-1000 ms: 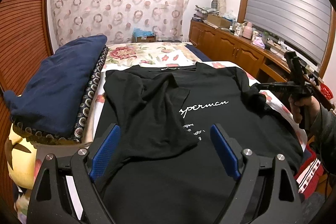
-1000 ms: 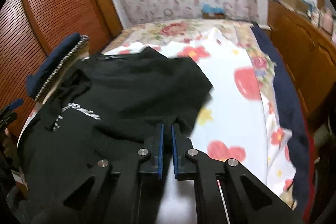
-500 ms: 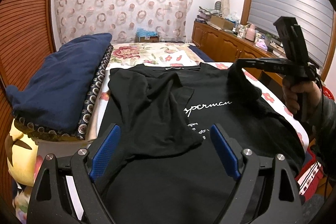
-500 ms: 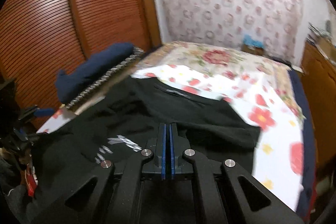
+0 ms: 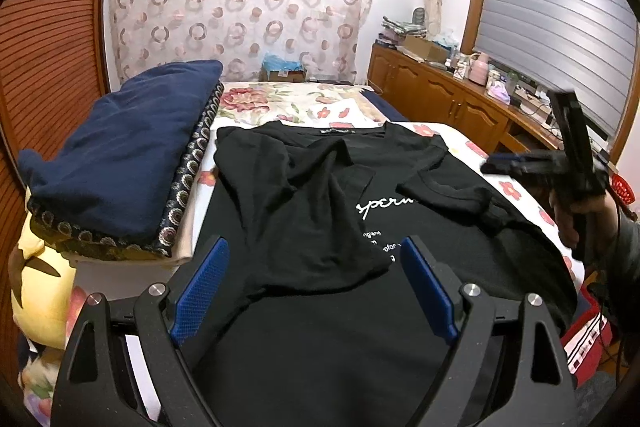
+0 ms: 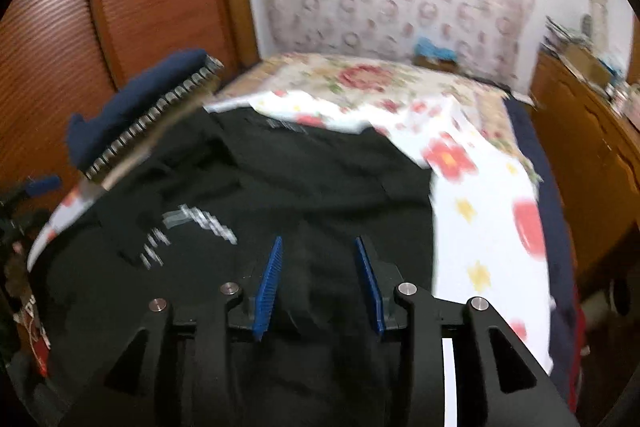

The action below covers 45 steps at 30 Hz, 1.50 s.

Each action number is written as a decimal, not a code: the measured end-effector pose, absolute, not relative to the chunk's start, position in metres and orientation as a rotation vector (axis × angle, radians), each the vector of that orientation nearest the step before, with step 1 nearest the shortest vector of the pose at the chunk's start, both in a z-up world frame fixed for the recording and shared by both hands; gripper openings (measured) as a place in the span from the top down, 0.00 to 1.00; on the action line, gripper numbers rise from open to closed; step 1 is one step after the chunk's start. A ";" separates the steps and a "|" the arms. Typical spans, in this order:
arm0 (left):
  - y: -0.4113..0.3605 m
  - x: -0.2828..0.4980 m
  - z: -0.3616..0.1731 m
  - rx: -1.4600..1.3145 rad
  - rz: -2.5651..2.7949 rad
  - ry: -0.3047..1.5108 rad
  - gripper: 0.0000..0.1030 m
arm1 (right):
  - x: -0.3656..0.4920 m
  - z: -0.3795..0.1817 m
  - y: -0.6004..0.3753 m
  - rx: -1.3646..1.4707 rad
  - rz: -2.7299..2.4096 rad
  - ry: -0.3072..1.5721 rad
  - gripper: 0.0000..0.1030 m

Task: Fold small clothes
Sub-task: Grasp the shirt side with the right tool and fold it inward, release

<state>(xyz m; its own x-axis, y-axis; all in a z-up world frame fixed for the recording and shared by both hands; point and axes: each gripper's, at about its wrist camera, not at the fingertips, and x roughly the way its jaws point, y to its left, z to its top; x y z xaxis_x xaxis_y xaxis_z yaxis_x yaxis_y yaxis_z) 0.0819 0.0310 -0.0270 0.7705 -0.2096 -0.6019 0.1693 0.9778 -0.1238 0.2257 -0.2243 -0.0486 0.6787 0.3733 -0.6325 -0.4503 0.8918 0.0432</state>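
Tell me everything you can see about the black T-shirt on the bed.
The black T-shirt looks like soft, thin cloth. It lies front side up on the flowered sheet, neck toward the far end of the bed. White script lettering crosses the chest, with smaller lines below. Both sleeves are folded inward; the right sleeve covers the end of the lettering. The cloth is wrinkled. A small label sits inside the collar. Neither tongs grip it: the left tongs stand open, and the right tongs are opening with nothing clamped.

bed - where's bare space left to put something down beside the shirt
Bare flowered sheet runs between the black t-shirt and the navy bed edge, and beyond the collar toward the curtain. Crowded: the folded navy blanket fills the other side.
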 end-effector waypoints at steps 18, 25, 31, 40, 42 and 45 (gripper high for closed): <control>0.029 0.082 -0.031 -0.058 -0.212 0.681 0.15 | 0.184 -0.073 -0.208 -0.173 0.536 0.723 0.95; 0.031 0.083 -0.031 -0.061 -0.209 0.679 0.15 | 0.159 -0.059 -0.183 -0.164 0.683 0.700 0.95; 0.032 0.083 -0.030 -0.062 -0.206 0.677 0.15 | 0.155 -0.055 -0.180 -0.188 0.699 0.685 0.88; 0.035 0.083 -0.031 -0.068 -0.211 0.680 0.15 | 0.196 -0.057 -0.188 -0.207 0.516 0.702 0.60; 0.035 0.083 -0.033 -0.067 -0.213 0.685 0.15 | 0.209 -0.067 -0.182 -0.198 0.512 0.745 0.60; 0.036 0.083 -0.034 -0.064 -0.209 0.688 0.15 | 0.213 -0.072 -0.171 -0.190 0.564 0.760 0.93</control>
